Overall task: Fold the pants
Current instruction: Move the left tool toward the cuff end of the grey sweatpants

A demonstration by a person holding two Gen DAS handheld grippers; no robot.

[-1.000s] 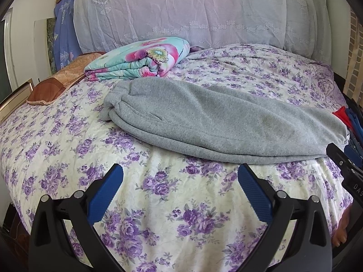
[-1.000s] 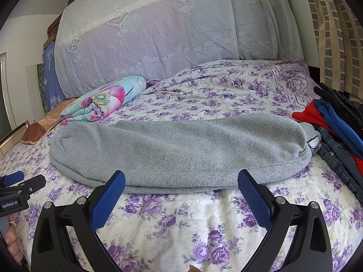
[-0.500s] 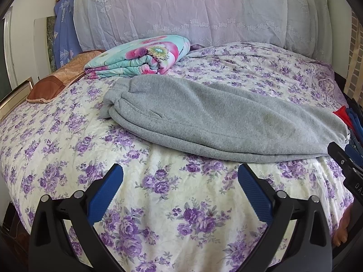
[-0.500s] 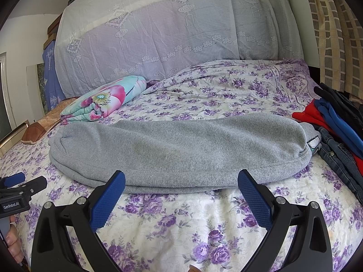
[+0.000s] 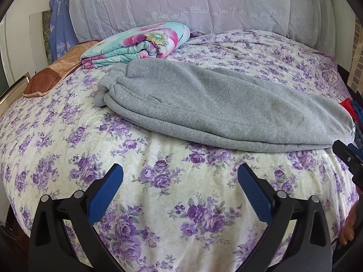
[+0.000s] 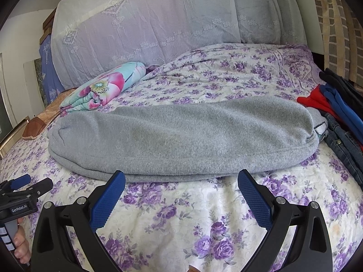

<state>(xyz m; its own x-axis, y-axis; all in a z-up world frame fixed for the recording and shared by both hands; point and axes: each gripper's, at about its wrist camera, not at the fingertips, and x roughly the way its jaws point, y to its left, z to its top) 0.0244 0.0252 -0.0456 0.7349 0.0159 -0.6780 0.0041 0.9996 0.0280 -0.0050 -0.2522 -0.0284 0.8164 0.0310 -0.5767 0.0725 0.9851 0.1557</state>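
Both grippers were spread wide and held nothing. We held the left gripper (image 5: 180,176) low over the bed (image 5: 158,181), with its blue pads (image 5: 105,195) far apart above the purple flowers. We held the right gripper (image 6: 181,182) the same way, and its tips sat just in front of the near edge of the pants (image 6: 181,136), not touching them.

From the right gripper, the gray pants lay at 12 o'clock, long and flat across the bed. They were folded in half, one leg on top of the other. One end sat at 10 o'clock and the other end at 2 o'clock, next to a pile of clothes (image 6: 335,104) in red, blue and dark colors.

From the left gripper, the pants (image 5: 215,104) lay from 11 o'clock over to 2 o'clock, well apart from the pads.

We saw a folded flower blanket (image 5: 140,43) at 11 o'clock, just behind the pants. A brown pillow (image 5: 52,74) lay at 10 o'clock. A pale lace cloth (image 6: 158,22) hung behind the bed.

We saw our hand (image 6: 21,247) on the left gripper's handle at 8 o'clock in the right view.
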